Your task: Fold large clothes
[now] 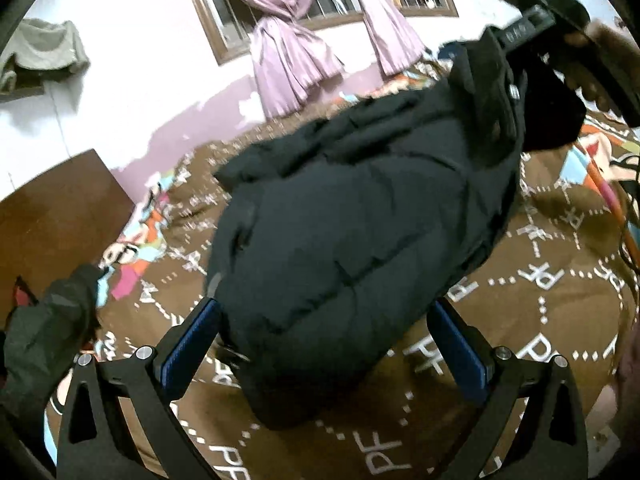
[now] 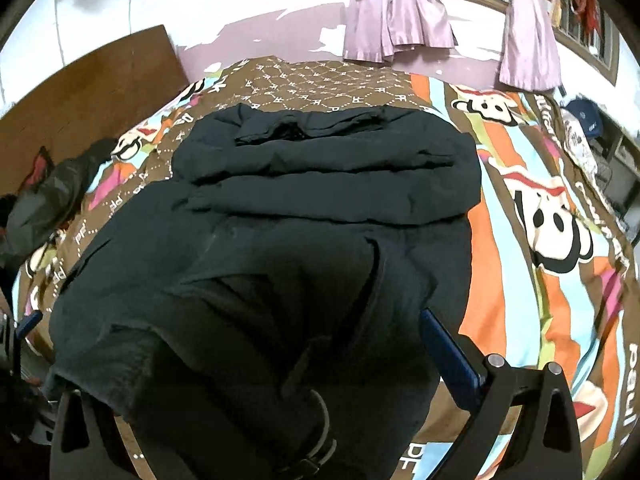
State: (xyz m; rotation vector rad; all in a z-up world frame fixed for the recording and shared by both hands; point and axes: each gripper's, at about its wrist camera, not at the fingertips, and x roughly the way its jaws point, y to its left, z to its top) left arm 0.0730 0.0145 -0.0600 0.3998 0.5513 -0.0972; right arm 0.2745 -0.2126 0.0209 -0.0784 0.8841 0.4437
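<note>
**Jacket Fold: Tool State and Handling**

The left tool (image 1: 324, 344) is released, its fingers straddling the near end of the black jacket (image 1: 360, 216). The right tool (image 2: 256, 364) is draped in fabric; whether it grips the jacket (image 2: 320, 184) cannot be told, since one finger is hidden. The jacket lies partly folded on the bed (image 2: 520, 216), one end raised. It looks quilted, soft and bulky, likely slippery: take hold at seams or hem. The bedspread reads "PF" and, apparently, "Paul".

Peeling white-and-lilac wall (image 2: 248, 12), barred window (image 1: 320, 4) with knotted pink curtains (image 1: 288, 60), brown headboard (image 2: 88, 84), loud cartoon bedspread (image 2: 520, 200).
</note>
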